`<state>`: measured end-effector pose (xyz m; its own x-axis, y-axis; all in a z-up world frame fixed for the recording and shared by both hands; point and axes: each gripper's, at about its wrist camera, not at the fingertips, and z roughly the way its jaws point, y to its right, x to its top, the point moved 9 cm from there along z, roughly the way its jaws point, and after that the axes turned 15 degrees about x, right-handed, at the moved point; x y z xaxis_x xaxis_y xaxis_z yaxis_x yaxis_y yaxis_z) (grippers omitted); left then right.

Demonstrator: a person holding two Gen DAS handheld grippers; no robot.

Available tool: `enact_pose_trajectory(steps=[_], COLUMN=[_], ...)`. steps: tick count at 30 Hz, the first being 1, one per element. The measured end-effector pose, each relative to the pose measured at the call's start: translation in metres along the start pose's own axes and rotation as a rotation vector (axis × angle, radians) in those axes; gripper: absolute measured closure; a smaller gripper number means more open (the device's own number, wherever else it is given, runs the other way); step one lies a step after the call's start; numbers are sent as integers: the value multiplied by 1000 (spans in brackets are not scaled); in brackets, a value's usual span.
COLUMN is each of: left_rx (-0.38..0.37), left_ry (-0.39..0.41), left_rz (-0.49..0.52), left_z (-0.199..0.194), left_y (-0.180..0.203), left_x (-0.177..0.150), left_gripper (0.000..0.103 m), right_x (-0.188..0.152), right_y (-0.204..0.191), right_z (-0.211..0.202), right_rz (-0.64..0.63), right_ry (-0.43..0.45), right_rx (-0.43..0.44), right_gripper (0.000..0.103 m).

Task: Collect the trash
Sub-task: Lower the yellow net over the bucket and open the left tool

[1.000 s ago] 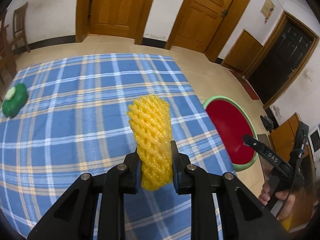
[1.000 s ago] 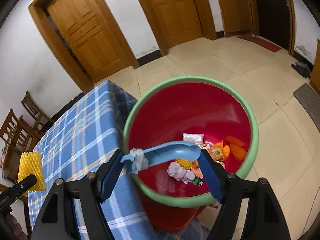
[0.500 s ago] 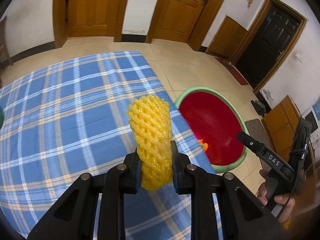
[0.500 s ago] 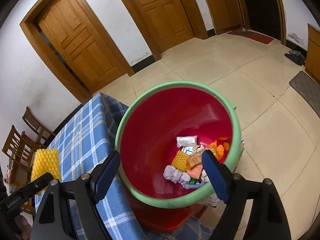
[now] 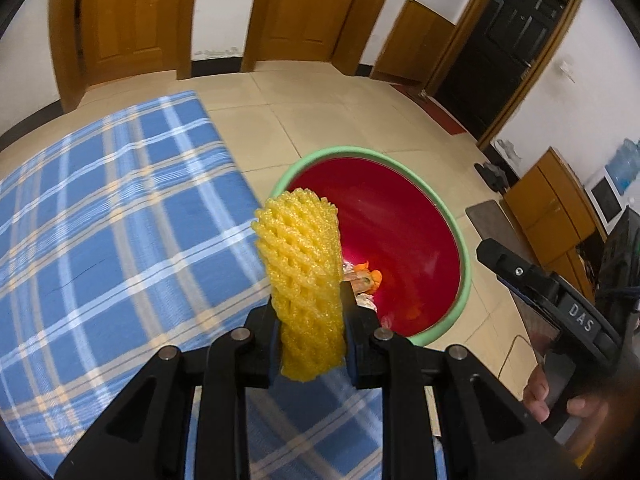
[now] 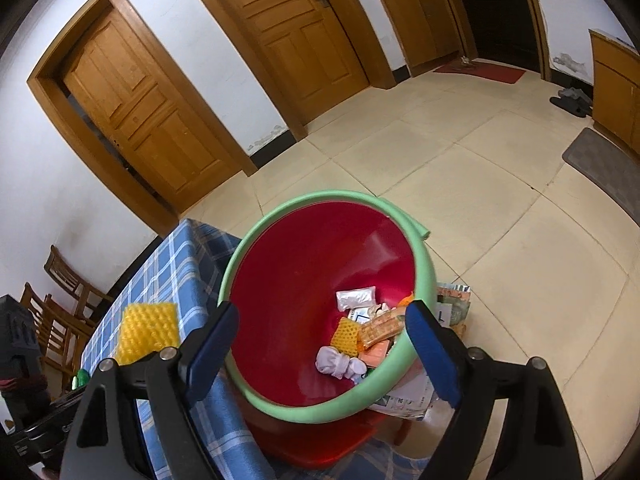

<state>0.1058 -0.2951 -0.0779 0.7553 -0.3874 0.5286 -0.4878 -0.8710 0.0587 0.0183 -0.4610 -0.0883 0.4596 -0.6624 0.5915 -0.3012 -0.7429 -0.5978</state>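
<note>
A yellow foam fruit net stands upright in my left gripper, which is shut on its lower half. It hangs over the table's right edge, next to the red bin with a green rim. In the right wrist view the same net shows at the left over the blue plaid tablecloth. My right gripper is open above the bin with nothing between its blue pads. Several pieces of trash lie at the bin's bottom.
Papers lie on the tile floor against the bin's right side. Wooden chairs stand beyond the table on the left. A grey mat lies at the far right, wooden doors line the walls. A hand holds the right gripper's handle.
My left gripper carried the yellow net rightward from over the table to the bin's side. The blue piece between the right jaws is gone from them, and they have spread wider.
</note>
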Motion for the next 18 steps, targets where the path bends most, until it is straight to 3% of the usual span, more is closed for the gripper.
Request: enact_pose_trajectory(steps=[5, 8, 12, 18], left_rx=[-3, -10, -8, 18], left_ry=[7, 2, -7, -11], left_rz=[54, 72, 80, 60], left_z=[14, 21, 27, 25], left_y=[21, 30, 36, 30], left_x=[8, 9, 10, 9], left_gripper=[78, 71, 50, 46], right_x=[1, 2, 3, 0], right_y=[12, 19, 24, 24], right_z=[-1, -2, -4, -3], right_rz=[24, 38, 47, 53], right_ry=[0, 3, 9, -1], right_rx=[-11, -19, -25, -20], right_gripper=[16, 16, 16, 16])
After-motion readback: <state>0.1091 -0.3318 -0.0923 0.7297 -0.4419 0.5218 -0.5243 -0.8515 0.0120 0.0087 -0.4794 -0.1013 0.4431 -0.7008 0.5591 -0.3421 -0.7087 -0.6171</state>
